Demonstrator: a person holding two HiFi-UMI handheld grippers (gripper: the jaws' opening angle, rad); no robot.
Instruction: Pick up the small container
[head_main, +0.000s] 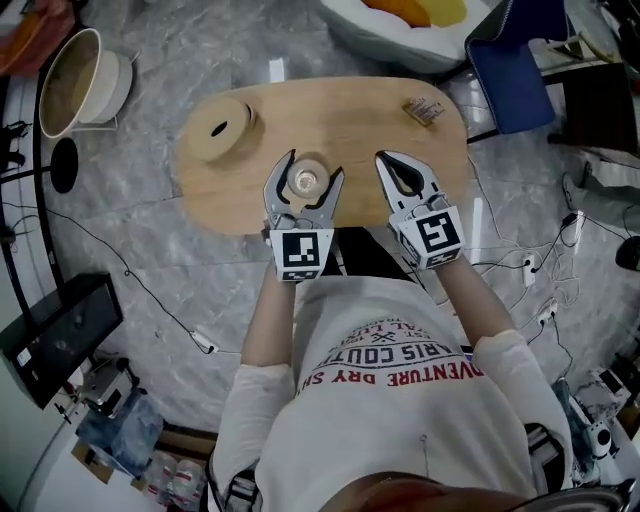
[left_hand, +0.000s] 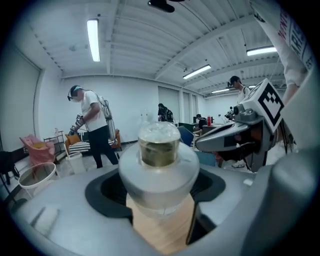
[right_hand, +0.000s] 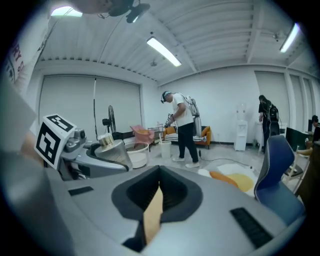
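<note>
The small container (head_main: 306, 182), a pale cone-shaped pot with a clear lid, stands near the front of the oval wooden table (head_main: 400, 130). My left gripper (head_main: 315, 165) has a jaw on each side of it, and the pads look pressed against its sides. In the left gripper view the container (left_hand: 159, 150) fills the gap between the jaws, with table wood below it. My right gripper (head_main: 384, 158) rests on the table a hand's width to the right, jaws together and holding nothing. The right gripper view shows only a thin sliver of wood between its own jaws (right_hand: 156, 192), and the container (right_hand: 112, 145) at the left.
A round wooden disc with a hole (head_main: 220, 128) sits at the table's back left, and a small packet (head_main: 425, 110) at the back right. On the floor are a basket (head_main: 75, 80), a blue chair (head_main: 515, 70), a black box (head_main: 55, 335) and cables. People stand far off.
</note>
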